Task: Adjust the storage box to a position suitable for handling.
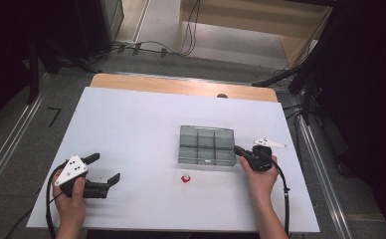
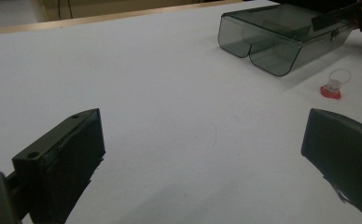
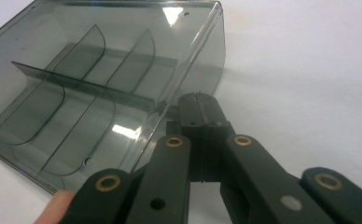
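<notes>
In the high view, you held the left gripper (image 1: pixel 103 168) at the near left of the white table top (image 1: pixel 131 129), its two black jaws standing well apart over bare surface and clamping nothing. Your right gripper (image 1: pixel 240 150) sat at the right end of the smoky transparent plastic organiser box (image 1: pixel 206 145), right of the table's centre; from this height the jaw tips were too small to separate, and whether they touched the box wall could not be judged. A small clear cup on a red base (image 1: pixel 185 178) stood just near of the box, apart from it. The box's dividers showed only as faint lines.

In the left gripper view, the two jaws of the left gripper (image 2: pixel 202 154) rose from the bottom corners, both cut off by the frame edge, with open table between them. The box (image 2: pixel 281 39) lay far right, its right end cut off, and the cup (image 2: pixel 334 85) stood just near of it. A dark tool edge and a fingertip at the top right corner were hard to make out.

In the right gripper view, the jaws of the right gripper (image 3: pixel 198 103) were pressed together, nothing between them, their tips just beside the box (image 3: pixel 76 88), by its clear lid edge; contact was unclear. The box's left side ran out of frame.
</notes>
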The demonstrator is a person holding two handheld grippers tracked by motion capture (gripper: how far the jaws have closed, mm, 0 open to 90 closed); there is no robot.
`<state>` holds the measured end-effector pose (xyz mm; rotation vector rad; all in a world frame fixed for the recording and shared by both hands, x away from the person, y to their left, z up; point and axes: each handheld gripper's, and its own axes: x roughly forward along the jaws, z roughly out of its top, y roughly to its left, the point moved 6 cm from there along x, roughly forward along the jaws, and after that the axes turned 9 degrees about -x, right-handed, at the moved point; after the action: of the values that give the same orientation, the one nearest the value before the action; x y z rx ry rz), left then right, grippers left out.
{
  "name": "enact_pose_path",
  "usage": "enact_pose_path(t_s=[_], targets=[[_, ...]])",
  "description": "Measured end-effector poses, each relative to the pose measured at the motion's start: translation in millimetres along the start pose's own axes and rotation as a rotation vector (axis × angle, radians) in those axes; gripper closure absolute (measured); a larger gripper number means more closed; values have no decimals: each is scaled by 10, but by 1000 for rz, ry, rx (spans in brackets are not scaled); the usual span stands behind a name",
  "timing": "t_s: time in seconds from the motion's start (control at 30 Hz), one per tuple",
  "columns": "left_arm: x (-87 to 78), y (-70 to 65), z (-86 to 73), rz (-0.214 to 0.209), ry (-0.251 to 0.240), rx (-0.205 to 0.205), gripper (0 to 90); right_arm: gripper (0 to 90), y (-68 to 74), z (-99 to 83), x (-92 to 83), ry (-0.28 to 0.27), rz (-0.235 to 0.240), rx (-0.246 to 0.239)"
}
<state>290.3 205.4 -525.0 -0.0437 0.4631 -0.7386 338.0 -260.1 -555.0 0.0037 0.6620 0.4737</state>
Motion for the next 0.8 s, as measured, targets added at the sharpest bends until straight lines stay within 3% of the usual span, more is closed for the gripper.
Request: enact_pose_path(t_s=[0.47,0.8], targets=[[9,-7,-2,1,3,4,0,879,142,34,86,-8,8,10],[10,-8,-2,2,4,6,0,879,302,66,166,-4,17,-24]])
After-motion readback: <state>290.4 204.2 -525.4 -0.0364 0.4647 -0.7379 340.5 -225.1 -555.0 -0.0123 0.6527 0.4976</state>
